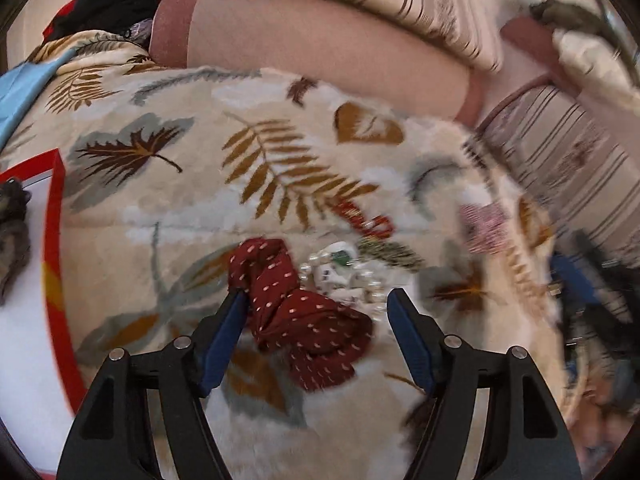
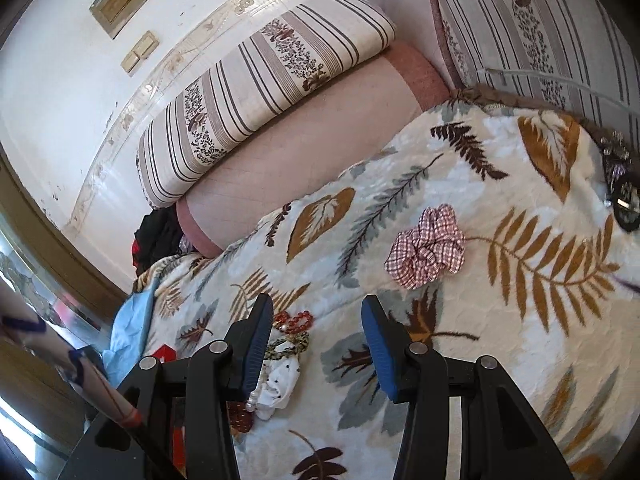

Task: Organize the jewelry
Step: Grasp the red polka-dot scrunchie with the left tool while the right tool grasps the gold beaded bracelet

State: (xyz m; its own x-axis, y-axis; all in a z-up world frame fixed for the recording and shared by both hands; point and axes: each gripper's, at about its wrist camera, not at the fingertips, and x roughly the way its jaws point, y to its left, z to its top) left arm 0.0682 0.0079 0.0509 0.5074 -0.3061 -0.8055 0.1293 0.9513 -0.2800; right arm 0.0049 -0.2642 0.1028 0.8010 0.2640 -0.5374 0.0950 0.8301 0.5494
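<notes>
A dark red dotted scrunchie (image 1: 308,320) lies on the leaf-patterned blanket (image 1: 160,200) between the fingers of my left gripper (image 1: 318,314), which is open; the left pad touches the cloth and the right pad stands apart from it. Just beyond lie white pearl and bead pieces (image 1: 344,276) and a red bead bracelet (image 1: 368,220). My right gripper (image 2: 318,322) hovers open over the blanket (image 2: 500,360) with nothing between its fingers. Left of it lie the red bead bracelet (image 2: 296,320), a leopard-print scrunchie (image 2: 288,344) and a white dotted scrunchie (image 2: 280,384). A pink checked scrunchie (image 2: 428,248) lies farther off.
A red-rimmed box (image 1: 56,240) with a white inside sits at the blanket's left edge, a dark fuzzy item (image 1: 12,240) in it. Striped pillows (image 2: 260,80) and a pink bolster (image 2: 312,132) line the far side. A light blue cloth (image 2: 132,328) and a dark beaded piece (image 2: 620,184) lie at the edges.
</notes>
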